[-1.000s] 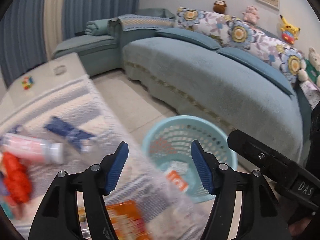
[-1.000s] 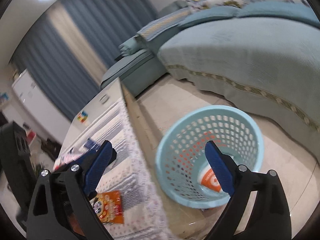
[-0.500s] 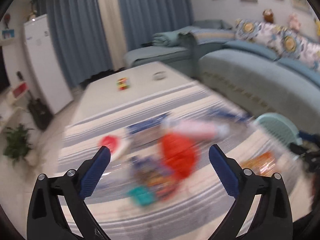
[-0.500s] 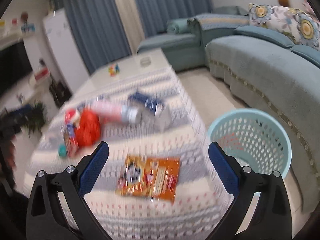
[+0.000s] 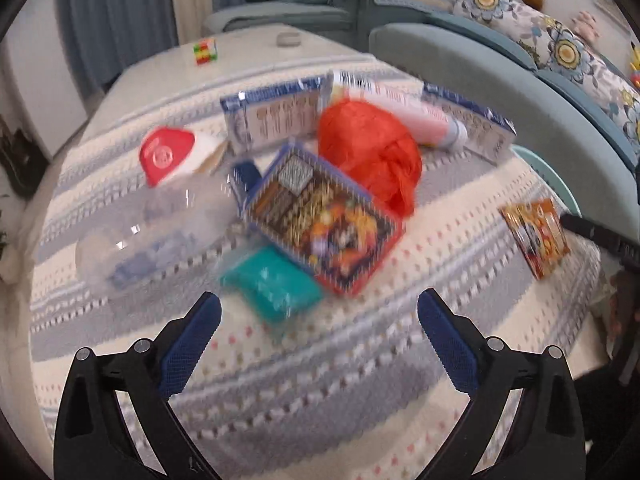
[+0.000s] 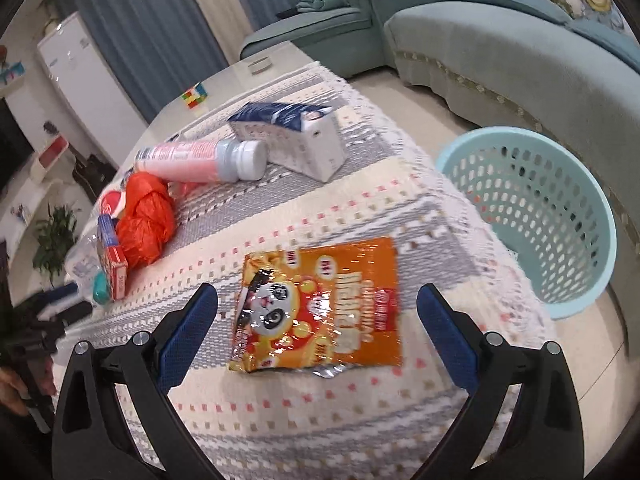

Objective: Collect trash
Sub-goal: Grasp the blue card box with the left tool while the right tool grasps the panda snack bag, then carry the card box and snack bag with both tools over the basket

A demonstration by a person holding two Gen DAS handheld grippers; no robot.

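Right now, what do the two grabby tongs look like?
Both look alike. The left tongs and the right tongs each have two black plastic arms with triangle cut-outs and round silver screws. Each arm ends in a blue bumpy pad. No cables or sleeves show.

We see a teal sofa (image 6: 520, 52) curving behind the table (image 5: 248, 60), blue curtains (image 6: 160, 28), a pale tiled floor (image 6: 404, 92), and a white fridge (image 6: 84, 76).
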